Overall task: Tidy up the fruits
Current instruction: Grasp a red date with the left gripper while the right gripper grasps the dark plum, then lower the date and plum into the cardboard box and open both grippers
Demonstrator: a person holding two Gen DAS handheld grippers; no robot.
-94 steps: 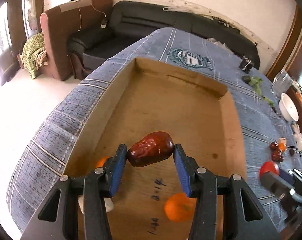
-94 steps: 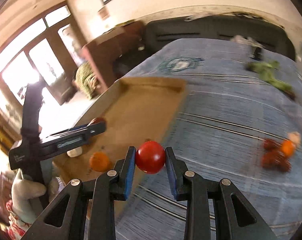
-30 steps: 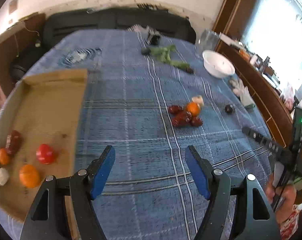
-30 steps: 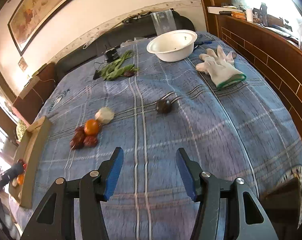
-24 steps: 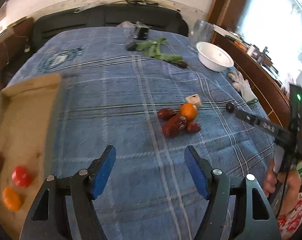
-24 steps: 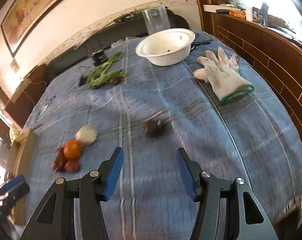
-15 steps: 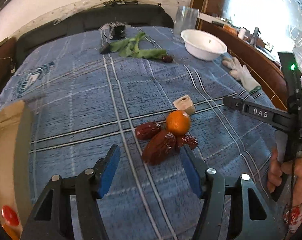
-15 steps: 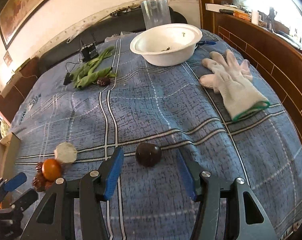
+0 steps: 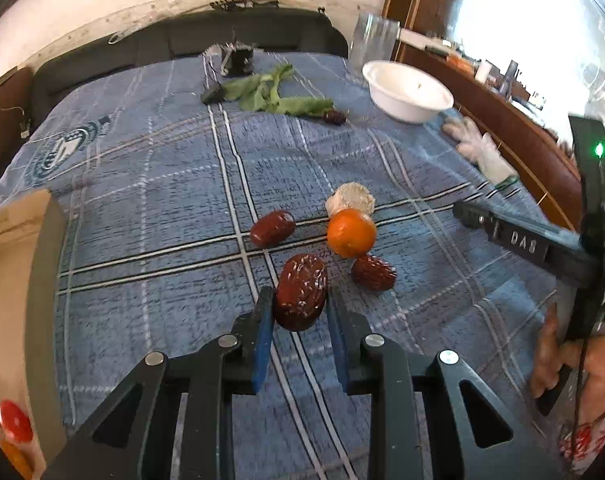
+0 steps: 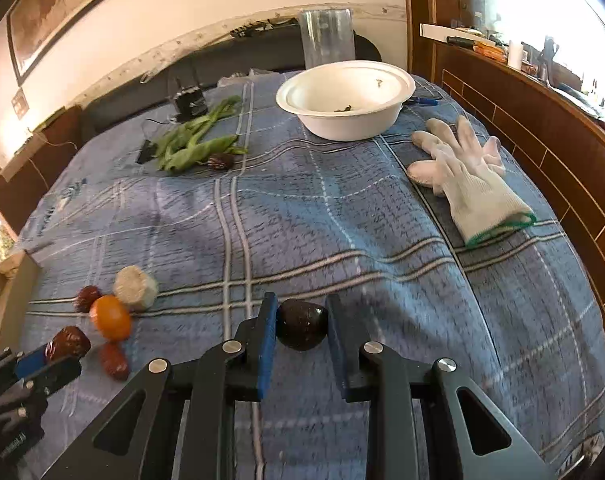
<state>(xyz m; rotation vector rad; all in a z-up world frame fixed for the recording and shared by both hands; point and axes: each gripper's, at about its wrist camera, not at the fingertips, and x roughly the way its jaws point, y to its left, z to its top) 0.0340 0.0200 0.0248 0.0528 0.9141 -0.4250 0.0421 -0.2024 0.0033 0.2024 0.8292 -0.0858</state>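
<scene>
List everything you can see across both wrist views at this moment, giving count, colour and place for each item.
large date: one, dark red, between left gripper's pads
small dates: two, red-brown, beside orange
orange: one, cloth centre
pale chunk: one, beige, behind orange
dark fruit: one, blackish, between right gripper's pads
bowl: one, white, far side
glove: one, white, right edge
greens: bunch, far side
cardboard tray: one, brown, left
left gripper: just closed on date
right gripper: just closed on fruit
</scene>
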